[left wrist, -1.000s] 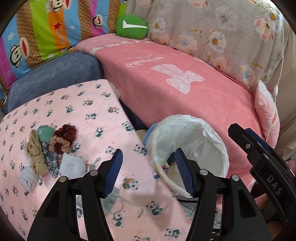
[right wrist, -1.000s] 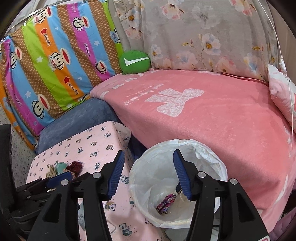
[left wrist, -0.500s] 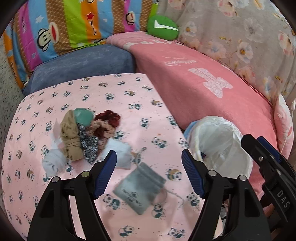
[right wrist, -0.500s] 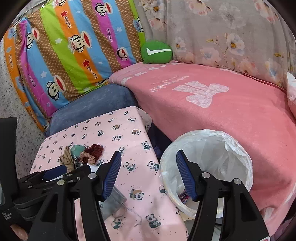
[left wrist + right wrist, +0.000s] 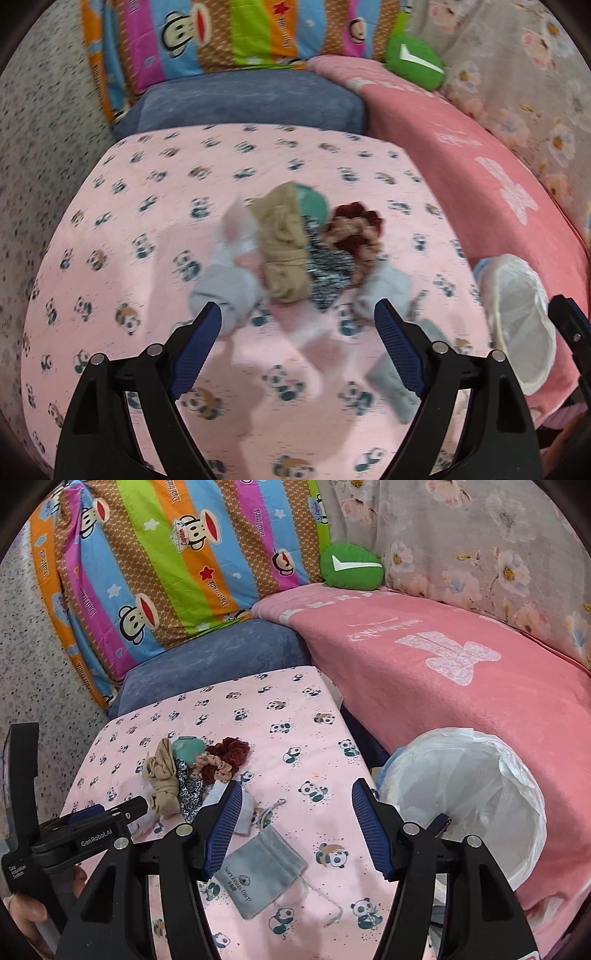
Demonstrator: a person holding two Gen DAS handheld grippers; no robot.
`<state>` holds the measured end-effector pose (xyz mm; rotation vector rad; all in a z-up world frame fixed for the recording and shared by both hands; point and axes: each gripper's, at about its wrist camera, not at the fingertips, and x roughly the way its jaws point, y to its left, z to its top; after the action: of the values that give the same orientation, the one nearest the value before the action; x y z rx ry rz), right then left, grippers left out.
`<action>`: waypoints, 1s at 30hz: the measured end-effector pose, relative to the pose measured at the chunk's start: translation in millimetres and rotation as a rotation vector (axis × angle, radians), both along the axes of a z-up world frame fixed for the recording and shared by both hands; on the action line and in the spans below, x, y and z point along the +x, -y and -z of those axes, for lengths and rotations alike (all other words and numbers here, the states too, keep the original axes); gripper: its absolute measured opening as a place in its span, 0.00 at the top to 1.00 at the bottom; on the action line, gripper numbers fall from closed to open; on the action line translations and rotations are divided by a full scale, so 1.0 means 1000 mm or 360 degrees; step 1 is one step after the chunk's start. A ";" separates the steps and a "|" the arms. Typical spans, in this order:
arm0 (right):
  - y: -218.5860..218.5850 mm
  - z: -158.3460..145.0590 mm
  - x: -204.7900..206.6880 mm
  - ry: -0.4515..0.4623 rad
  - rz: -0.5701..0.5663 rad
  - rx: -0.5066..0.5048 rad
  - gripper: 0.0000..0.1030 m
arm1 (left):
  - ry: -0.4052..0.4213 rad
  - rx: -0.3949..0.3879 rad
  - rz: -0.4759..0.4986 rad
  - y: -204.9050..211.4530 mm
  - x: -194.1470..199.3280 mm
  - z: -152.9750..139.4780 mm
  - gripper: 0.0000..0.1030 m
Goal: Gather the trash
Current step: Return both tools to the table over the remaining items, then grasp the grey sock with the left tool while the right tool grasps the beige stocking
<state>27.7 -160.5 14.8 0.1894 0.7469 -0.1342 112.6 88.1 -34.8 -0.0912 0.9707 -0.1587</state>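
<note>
A pile of small items lies on the pink panda-print table [image 5: 147,369]: a tan knotted cloth [image 5: 284,251], a green piece [image 5: 312,201], dark red scrunchies [image 5: 354,232], a black-and-white scrunchie [image 5: 327,273] and pale crumpled tissues [image 5: 225,291]. A grey drawstring pouch [image 5: 260,871] lies nearer. My left gripper [image 5: 297,347] is open and empty just in front of the pile. My right gripper [image 5: 295,823] is open and empty above the table, between the pouch and the white-lined trash bin [image 5: 476,812]. The bin shows at the right in the left wrist view [image 5: 517,332].
A pink blanket [image 5: 443,672] covers the sofa to the right. A blue cushion [image 5: 221,653], a striped monkey pillow [image 5: 177,565] and a green cushion [image 5: 351,566] lie behind the table. Speckled floor [image 5: 44,147] is at the left.
Both grippers have swung left, away from the bin. The left gripper has moved over the table to the pile and opened wider. The right has left the bin's mouth.
</note>
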 end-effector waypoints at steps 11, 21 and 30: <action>-0.067 0.022 0.035 -0.0087 -0.0219 0.0014 0.42 | -0.0118 -0.0056 -0.0173 -0.063 0.023 0.032 0.24; -0.110 0.047 0.073 -0.0173 -0.0327 0.0020 0.42 | -0.0234 -0.0251 -0.0063 -0.063 0.043 0.052 0.47; -0.138 0.067 0.104 -0.0254 -0.0404 0.0045 0.44 | -0.0242 -0.0311 -0.0054 -0.079 0.047 0.053 0.79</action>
<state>131.7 -22.8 -51.9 0.1100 0.9257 0.1037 159.7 167.5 -87.7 -0.3027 1.1030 -0.2178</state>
